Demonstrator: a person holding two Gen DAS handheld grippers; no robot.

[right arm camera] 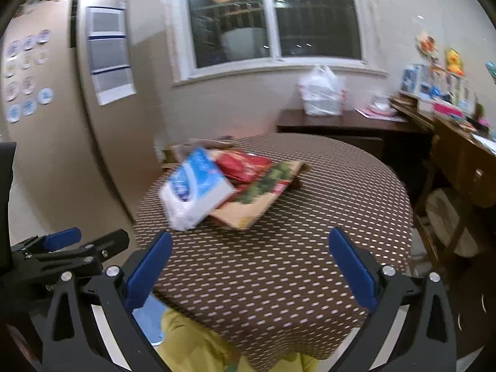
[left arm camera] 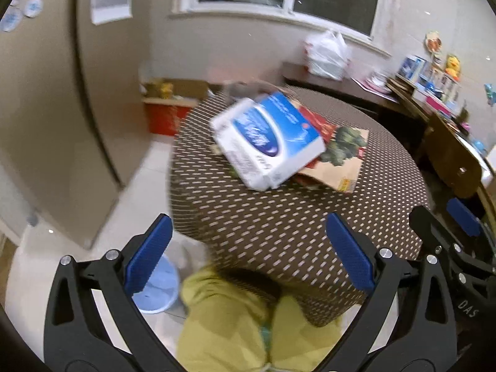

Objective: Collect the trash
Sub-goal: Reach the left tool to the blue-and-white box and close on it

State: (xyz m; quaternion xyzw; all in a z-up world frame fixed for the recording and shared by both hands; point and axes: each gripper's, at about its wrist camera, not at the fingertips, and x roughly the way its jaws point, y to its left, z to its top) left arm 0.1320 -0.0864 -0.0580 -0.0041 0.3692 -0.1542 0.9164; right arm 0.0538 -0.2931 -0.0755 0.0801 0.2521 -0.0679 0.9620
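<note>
Both tongs are hanging low in front of a round surface draped in a brown cloth with pale dashes, and both are standing spread wide with nothing between their blue pads. The left tongs are showing a yellow-green garment beneath them, and the right tongs are sitting just beside them, each one showing at the edge of the other's view. The trash is lying in a small heap toward the far left part of the surface: a blue and white tissue pack is resting tilted on top of a red wrapper and a flat brown paper bag printed with green vegetables. All three are touching one another and lying well apart from both tongs. Behind the surface, a white plastic bag is sitting on a dark sideboard under the window, and a pale blue round object is lying on the floor near the left tongs
</note>
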